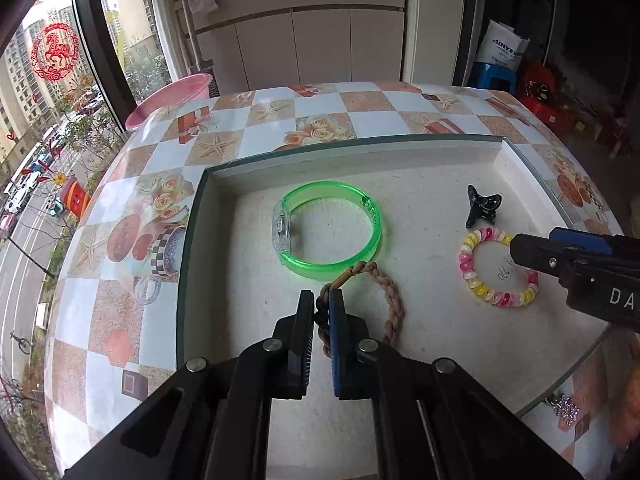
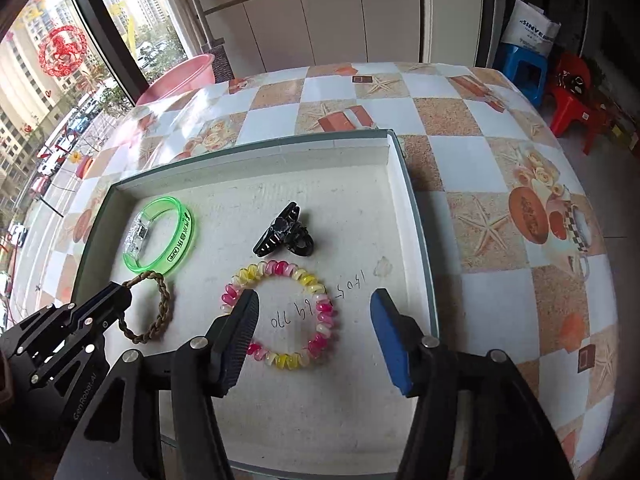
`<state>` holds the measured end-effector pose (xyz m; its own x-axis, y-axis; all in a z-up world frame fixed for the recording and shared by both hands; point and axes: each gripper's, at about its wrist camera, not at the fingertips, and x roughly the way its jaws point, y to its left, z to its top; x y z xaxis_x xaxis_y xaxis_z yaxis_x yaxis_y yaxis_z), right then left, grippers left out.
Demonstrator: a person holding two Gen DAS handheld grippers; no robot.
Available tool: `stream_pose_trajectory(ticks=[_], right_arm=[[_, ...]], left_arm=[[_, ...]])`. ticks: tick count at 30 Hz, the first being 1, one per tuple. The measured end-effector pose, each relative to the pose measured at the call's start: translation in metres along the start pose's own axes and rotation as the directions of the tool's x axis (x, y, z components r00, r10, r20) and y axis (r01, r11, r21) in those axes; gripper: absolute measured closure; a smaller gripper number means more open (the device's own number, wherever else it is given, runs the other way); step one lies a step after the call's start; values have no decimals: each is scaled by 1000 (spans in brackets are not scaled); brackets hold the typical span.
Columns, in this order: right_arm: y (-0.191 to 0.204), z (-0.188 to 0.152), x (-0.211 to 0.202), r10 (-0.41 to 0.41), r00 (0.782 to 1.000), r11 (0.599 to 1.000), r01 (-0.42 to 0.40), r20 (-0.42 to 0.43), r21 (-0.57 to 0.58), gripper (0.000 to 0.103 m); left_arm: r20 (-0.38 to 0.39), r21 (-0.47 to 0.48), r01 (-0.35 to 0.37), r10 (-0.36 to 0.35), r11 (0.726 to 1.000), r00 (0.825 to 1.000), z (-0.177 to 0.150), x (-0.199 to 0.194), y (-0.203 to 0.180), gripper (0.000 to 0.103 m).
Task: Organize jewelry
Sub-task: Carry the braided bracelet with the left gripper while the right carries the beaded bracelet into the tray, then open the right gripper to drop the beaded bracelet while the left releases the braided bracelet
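Lower left of right wrist view: left gripper (image 2: 120, 300) pinching braided brown bracelet (image 2: 158, 308) beside green bangle (image 2: 160, 240) in shallow tray (image 2: 416, 216). Centre: coil bracelet (image 2: 280, 312) under black hair claw (image 2: 284, 236). Bottom: right gripper (image 2: 316, 340) spread, holding nothing.

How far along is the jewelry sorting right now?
Done: the green bangle, black claw clip and pink-yellow coil bracelet lie in the tray. In hand: the left gripper is shut on the braided brown bracelet. Left: release it; the right gripper is open, holding nothing.
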<state>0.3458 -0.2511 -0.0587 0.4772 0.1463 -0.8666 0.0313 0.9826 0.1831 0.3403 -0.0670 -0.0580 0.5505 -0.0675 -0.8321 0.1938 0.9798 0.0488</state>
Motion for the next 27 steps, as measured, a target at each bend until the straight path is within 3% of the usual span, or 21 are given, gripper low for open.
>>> stream_pose_trajectory(ticks=[7, 18, 19, 20, 22, 27], right_arm=[[-4, 1, -28, 40, 998, 998, -42, 55, 43, 41], [-18, -5, -42, 57, 997, 995, -61, 52, 81, 36], [-19, -6, -43, 61, 997, 994, -66, 53, 86, 33], [-20, -6, -44, 67, 996, 993, -72, 55, 91, 30], [-21, -7, -47, 73, 995, 992, -79, 61, 96, 28], [-22, -9, -53, 71, 995, 993, -78, 73, 92, 24]], left_arm=[[28, -2, 26, -26, 1000, 999, 0, -9, -4, 84], [19, 3, 35, -35, 999, 999, 1, -8, -6, 83], [16, -4, 41, -41, 999, 999, 1, -8, -5, 53], [14, -16, 44, -43, 999, 999, 1, -9, -4, 0], [66, -38, 16, -14, 999, 998, 0, -16, -1, 0], [60, -38, 10, -7, 999, 998, 1, -18, 1, 0]])
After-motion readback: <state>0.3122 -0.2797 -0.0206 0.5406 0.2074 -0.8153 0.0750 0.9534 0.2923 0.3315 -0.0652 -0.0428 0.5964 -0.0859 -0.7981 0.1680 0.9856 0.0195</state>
